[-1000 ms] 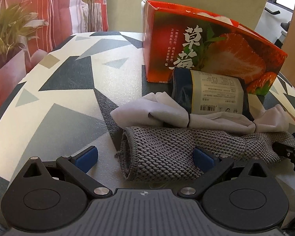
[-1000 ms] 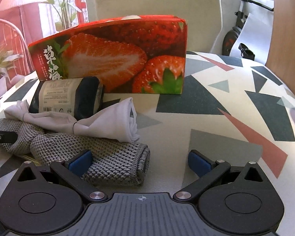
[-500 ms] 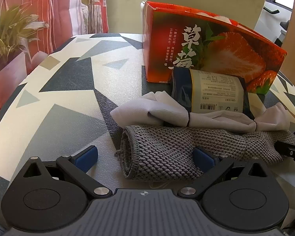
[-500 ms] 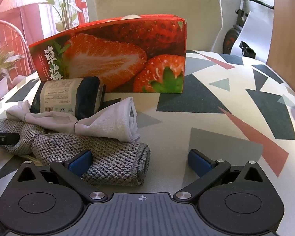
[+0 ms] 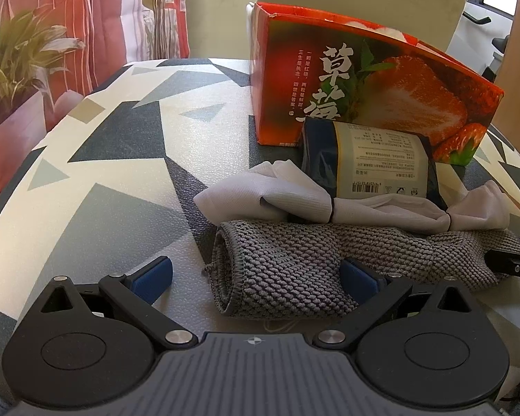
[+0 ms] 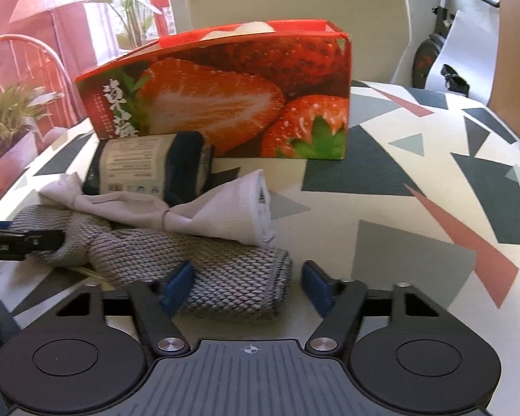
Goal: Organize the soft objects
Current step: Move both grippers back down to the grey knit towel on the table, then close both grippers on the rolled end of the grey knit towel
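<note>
A rolled grey knitted cloth (image 5: 329, 267) lies across the patterned table; it also shows in the right wrist view (image 6: 190, 263). Behind it lies a white cloth (image 5: 294, 197) tied with bands, also seen in the right wrist view (image 6: 222, 215), and a dark wrapped roll with a paper label (image 5: 374, 159). My left gripper (image 5: 256, 275) is open, its jaws on either side of the grey cloth's left end. My right gripper (image 6: 248, 282) is partly closed around the cloth's right end, jaws narrower than before; I cannot tell whether they press it.
A red strawberry-printed box (image 5: 364, 86) stands open-topped behind the cloths, also in the right wrist view (image 6: 225, 97). A pale chair back (image 6: 294, 0) is behind the table. Plants (image 5: 14, 55) stand at the left. The table edge runs along the left.
My right gripper's jaws have narrowed around the right end of the grey cloth and moved in on it. The left gripper has barely moved.
</note>
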### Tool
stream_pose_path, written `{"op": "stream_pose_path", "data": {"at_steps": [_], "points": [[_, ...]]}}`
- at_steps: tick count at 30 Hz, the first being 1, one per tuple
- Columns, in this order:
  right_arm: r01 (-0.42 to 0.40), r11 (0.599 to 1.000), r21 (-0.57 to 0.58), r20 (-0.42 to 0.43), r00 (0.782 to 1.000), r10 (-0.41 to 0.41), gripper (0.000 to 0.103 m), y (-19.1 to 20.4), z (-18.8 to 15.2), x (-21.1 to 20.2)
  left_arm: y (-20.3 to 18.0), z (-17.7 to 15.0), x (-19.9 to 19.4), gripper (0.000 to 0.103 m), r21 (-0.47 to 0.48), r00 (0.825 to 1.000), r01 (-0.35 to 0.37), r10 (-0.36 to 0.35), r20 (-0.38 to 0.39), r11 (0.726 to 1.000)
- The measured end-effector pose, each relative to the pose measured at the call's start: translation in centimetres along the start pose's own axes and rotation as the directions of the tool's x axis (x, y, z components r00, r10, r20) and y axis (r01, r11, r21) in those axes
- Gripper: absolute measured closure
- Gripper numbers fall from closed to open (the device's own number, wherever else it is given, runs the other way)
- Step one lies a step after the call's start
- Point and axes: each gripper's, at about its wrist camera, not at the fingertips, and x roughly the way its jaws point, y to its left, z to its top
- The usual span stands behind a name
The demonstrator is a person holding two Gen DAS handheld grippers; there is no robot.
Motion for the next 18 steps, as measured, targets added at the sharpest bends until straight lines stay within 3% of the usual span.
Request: {"op": "stream_pose_path", "data": {"at_steps": [7, 15, 18], "points": [[-0.022, 1.0, 0.023, -0.008, 1.0, 0.022, 0.057, -0.1, 0.0, -0.3, 0.4, 0.0, -0.3, 0.002, -0.026, 1.0, 0.014, -0.014, -0.004, 1.0], [-0.028, 1.0, -0.001, 0.0, 1.0, 0.028, 0.074, 0.4, -0.1, -1.1, 1.0, -0.2, -1.4, 0.027, -0.062, 0.997, 0.068, -0.066, 0.028, 0.996], [-0.029, 1.0, -0.003, 0.017, 0.999, 0.029, 0.077, 0.4, 0.0, -1.7, 1.4, -0.3, -2.0, 0.042, -0.085, 0.996, 0.074, -0.069, 0.049, 0.994]]}}
